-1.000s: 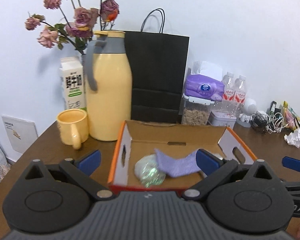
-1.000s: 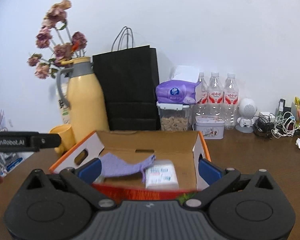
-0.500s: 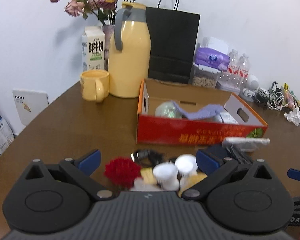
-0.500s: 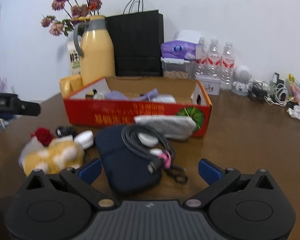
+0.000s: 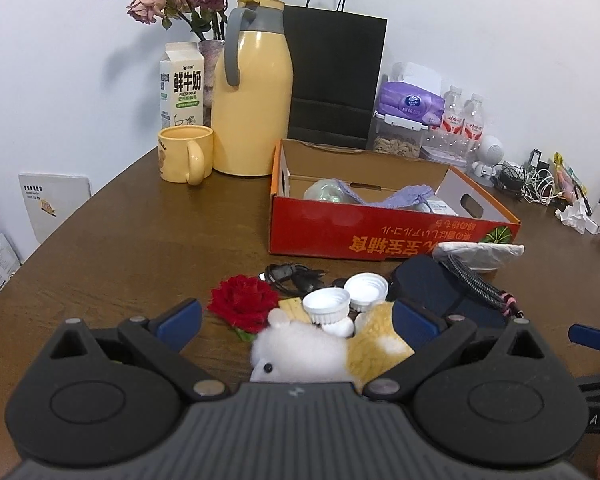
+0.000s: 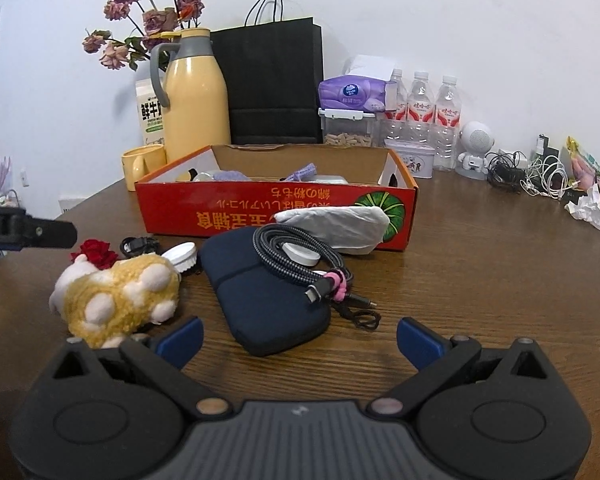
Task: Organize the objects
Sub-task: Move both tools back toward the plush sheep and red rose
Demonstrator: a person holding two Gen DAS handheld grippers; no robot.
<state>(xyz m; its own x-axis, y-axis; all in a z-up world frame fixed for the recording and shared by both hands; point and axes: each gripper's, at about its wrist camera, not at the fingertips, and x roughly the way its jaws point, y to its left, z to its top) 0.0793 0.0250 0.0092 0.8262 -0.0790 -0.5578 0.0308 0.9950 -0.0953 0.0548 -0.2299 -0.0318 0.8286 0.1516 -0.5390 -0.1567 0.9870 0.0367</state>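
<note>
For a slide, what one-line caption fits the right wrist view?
Open right gripper faces a navy pouch topped with a braided cable, a plush toy beside it, before the red cardboard box.

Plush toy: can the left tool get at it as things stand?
Probably yes. The plush toy lies right between the open left tool's fingers, nothing covering it; only the white caps crowd its far side.

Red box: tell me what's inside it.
The red box holds a purple cloth, a clear wrapped bundle and a white pack. Its front wall hides the floor and anything lying lower. Both grippers are open and outside the box.
</note>
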